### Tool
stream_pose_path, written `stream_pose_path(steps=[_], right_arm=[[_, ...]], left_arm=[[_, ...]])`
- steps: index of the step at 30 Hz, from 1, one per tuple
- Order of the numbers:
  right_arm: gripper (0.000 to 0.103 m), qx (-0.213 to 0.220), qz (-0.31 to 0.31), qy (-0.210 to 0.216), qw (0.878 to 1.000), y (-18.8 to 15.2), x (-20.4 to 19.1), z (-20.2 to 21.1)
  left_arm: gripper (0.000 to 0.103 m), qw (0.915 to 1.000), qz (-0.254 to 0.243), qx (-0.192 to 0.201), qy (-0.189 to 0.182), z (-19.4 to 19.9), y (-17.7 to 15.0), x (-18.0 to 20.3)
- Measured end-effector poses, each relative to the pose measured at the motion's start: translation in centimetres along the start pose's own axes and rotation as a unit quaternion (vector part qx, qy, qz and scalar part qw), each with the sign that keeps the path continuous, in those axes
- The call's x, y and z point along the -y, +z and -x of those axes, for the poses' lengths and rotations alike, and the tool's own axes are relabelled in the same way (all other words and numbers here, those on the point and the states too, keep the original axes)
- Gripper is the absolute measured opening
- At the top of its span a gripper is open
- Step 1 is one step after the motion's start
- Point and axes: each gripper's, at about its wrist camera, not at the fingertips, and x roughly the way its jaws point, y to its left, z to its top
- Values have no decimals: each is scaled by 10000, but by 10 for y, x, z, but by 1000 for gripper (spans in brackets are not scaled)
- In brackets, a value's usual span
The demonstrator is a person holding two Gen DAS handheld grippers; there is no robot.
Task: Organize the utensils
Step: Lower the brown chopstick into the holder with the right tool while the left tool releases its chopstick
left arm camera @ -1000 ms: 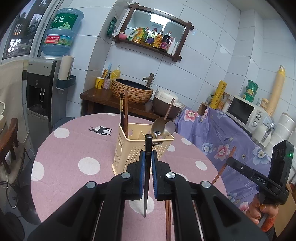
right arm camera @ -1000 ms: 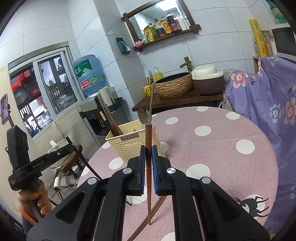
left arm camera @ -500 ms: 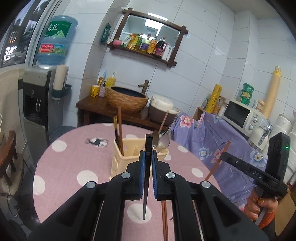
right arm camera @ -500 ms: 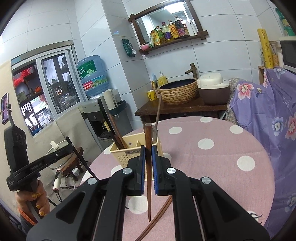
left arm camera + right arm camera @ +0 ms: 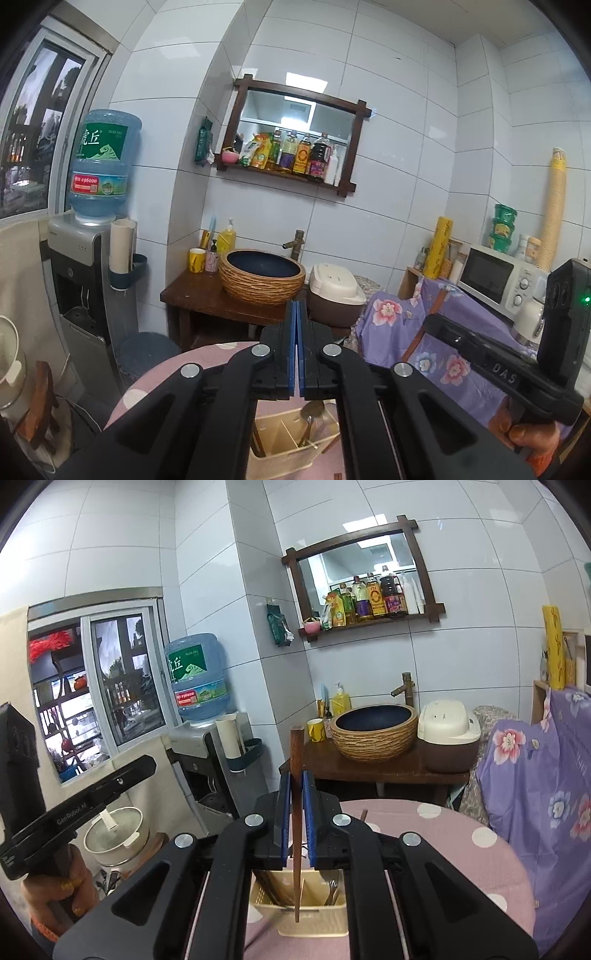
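The left gripper (image 5: 296, 345) was found with its blue-padded jaws pressed together and nothing visible between them; whether a thin item was pinched out of sight could not be determined. It hung above the cream perforated plastic utensil caddy (image 5: 291, 448), which stood on the round pink table with white dots (image 5: 155, 380). A metal spoon (image 5: 309, 421) rested inside one caddy compartment, bowl uppermost, with dark sticks in the neighbouring compartment to its left. The right gripper (image 5: 296, 816) was found pinching a long reddish-brown wooden chopstick (image 5: 296, 812) between its blue pads. The chopstick's long axis ran close to vertical, blunt end above the jaws, tapered tip pointing down. In the right wrist view the tip appeared over the caddy's near rim, close to the central divider, with dark chopsticks in the left compartment and metal cutlery in the right. Whether the tip had passed below the rim could not be told. In my judgement the right hand was the nearer to a deposit, and the coming move depended on bringing that tip over the left compartment before release.
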Motion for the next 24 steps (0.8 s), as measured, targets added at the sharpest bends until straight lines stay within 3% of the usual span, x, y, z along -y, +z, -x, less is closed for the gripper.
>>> stream_pose_path(steps=[6,8,11,16,24], right_arm=[[8,-37,-7,-166,9999,-26,10,-17],[8,42,-152,-141,9998,-24,16,-18],[8,155,-219,-158,9995,-13,17,-19],[8,435,-89,-276,9986,3,7,-21],[8,-116,-123,-406,9990,-43,14,-59]], left_arm=[[2,9985,8,-523,156,-18,-65,-21],[2,9958,89,-894,154,-30,-91,-29],[2,9931,148,-1147,210,-38,-113,-37],[2,9942,140,-1059,154,-28,-120,-36],[2,9941,36,-1079,134,-12,-136,-30]])
